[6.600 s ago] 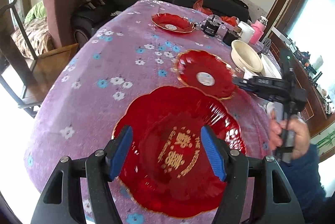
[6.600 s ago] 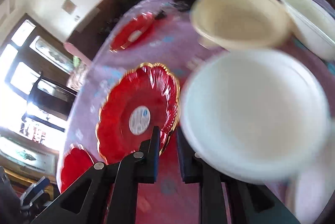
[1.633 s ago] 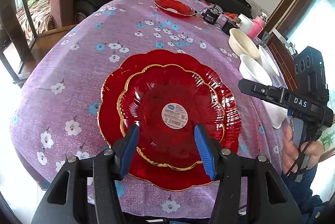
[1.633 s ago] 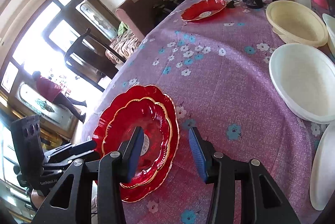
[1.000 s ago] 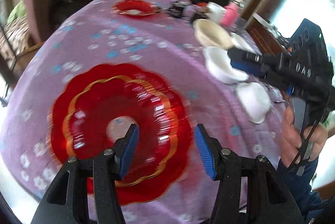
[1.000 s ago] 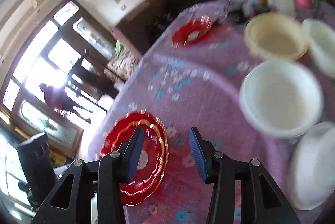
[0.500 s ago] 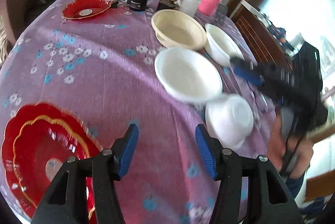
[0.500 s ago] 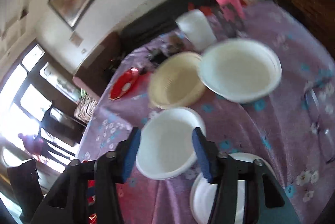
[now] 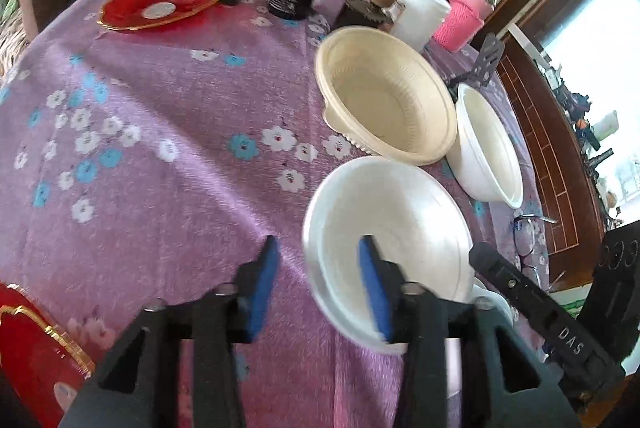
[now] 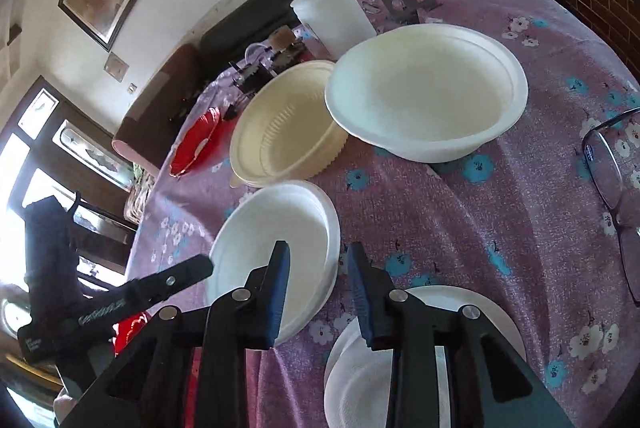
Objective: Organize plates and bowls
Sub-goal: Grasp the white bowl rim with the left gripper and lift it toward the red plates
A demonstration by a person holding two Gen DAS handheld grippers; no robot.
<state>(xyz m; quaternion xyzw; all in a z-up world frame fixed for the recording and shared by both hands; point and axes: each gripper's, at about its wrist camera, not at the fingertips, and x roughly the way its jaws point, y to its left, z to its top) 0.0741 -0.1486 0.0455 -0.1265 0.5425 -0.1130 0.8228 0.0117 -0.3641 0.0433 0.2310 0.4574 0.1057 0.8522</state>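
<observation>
Left wrist view: the tabletop (image 9: 160, 131), covered in a purple cloth with white and blue flowers, fills most of the frame. Largest on it are three bowls grouped toward its right edge. The near white bowl (image 9: 392, 252) sits closest to the camera, the cream bowl (image 9: 386, 105) just behind it with rims close, and the far white bowl (image 9: 488, 147) just right of the cream one, nearest the tabletop's right edge. A small red plate (image 9: 160, 1) with a gold rim lies well apart at the far left of the tabletop, and a red gold-edged stack of plates (image 9: 36, 356) shows at the near left corner. A white tub (image 9: 420, 11) and a pink bottle (image 9: 460, 21) stand at the far edge behind the cream bowl.

The left gripper (image 9: 316, 284) has its blue-padded jaws apart, straddling the near white bowl's left rim, one pad outside and one over the inside; whether the pads touch the rim cannot be told. The right gripper (image 9: 520, 292) enters from the right, just beside that bowl's near right side.

In the right wrist view the right gripper (image 10: 318, 288) stands spread with jaws apart, holding nothing, poised over the right rim of the near white bowl (image 10: 276, 252). A white plate (image 10: 424, 348) lies under its right finger at the near edge. A pair of glasses (image 10: 612, 187) rests at the right edge.
</observation>
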